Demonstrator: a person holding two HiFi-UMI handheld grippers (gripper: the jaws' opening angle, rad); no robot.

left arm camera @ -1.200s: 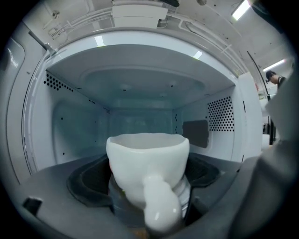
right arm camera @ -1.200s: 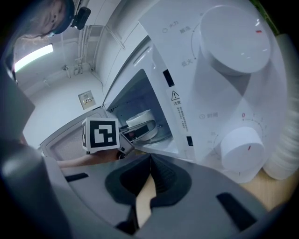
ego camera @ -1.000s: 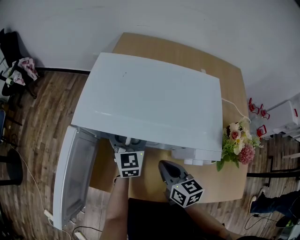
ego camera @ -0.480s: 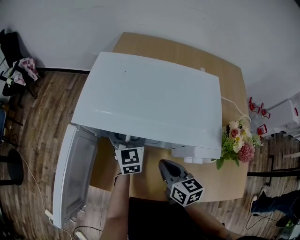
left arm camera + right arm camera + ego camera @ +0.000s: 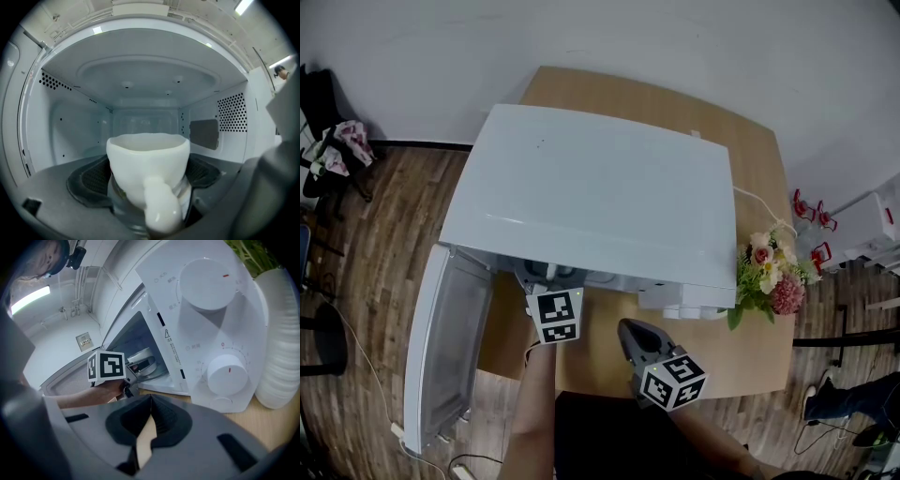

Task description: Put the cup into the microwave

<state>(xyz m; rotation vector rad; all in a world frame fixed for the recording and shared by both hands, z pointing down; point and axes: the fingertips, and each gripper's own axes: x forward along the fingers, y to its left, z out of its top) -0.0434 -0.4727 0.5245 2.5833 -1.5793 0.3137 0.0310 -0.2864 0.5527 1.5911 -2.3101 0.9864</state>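
While the left gripper (image 5: pixel 148 194) clamps the cup (image 5: pixel 146 157) inside the microwave (image 5: pixel 600 197), the right gripper (image 5: pixel 150 405) sits closed, empty.

Pink and cream flowers (image 5: pixel 772 278) at worktop (image 5: pixel 757 159) right edge, white ribbed vase (image 5: pixel 281 343); wood-plank floor (image 5: pixel 366 253) around

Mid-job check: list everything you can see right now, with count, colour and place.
table: 1, wooden, under everything
microwave: 1, white, on the table, door open
cup: 1, white, inside the microwave
dials: 2, white, microwave's front panel
flowers: 1 bunch, pink and cream, right of microwave
left gripper: 1, grey, in the microwave, shut on cup
right gripper: 1, grey, in front of microwave, shut, empty
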